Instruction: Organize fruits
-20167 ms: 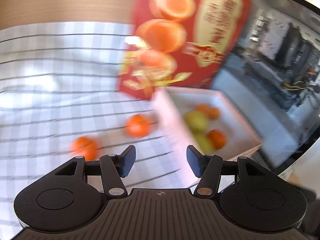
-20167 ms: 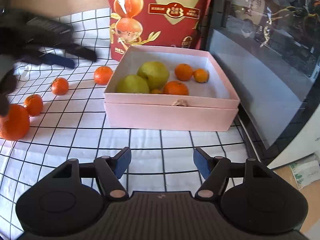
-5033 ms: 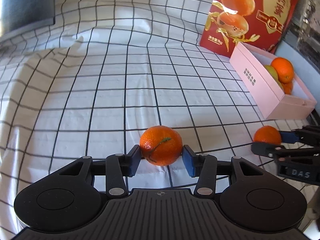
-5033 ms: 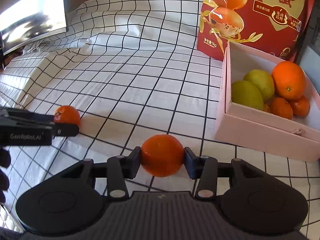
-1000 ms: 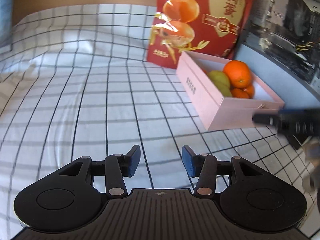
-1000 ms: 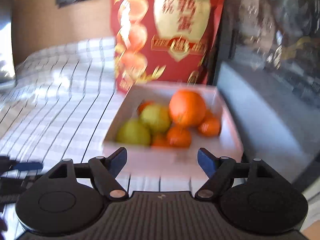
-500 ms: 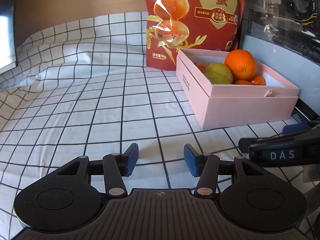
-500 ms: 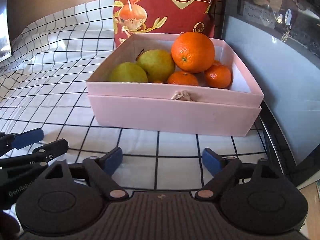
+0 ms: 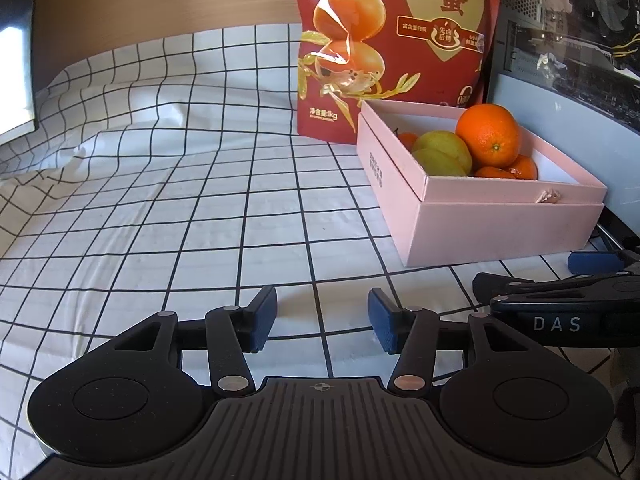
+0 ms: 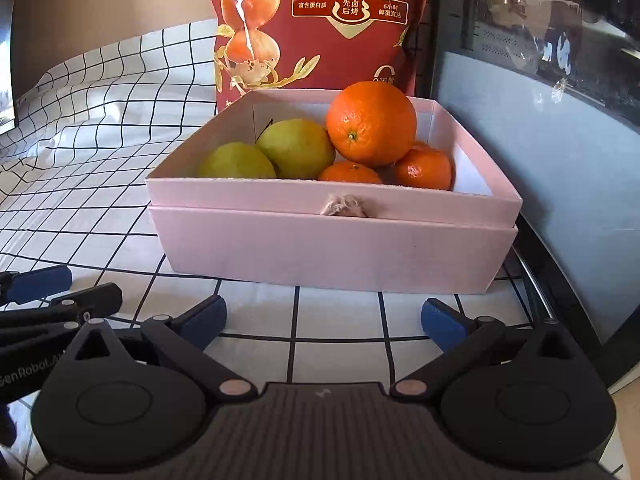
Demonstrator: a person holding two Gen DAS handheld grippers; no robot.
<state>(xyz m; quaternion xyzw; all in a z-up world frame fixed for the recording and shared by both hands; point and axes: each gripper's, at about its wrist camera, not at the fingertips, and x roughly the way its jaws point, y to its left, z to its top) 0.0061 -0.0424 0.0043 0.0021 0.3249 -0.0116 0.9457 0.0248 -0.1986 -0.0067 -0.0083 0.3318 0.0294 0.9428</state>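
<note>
Both tools gape empty, right tool (image 10: pixel 323 318) just widened; only its view, centre frame, shows the pink box's (image 10: pixel 332 248) front, while left tool (image 9: pixel 322 314) sees its side.

black gripper (image 9: pixel 322 316) bodies, blue pads (image 9: pixel 381 320), white "das" lettering.

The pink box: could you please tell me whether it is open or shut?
Open. The pink box has no lid on top, and the big orange and green fruits show above its rim.

Both wrist views low, angled down over tablecloth (image 9: pixel 160 208); share pink box (image 10: pixel 332 256), right view nearer.
</note>
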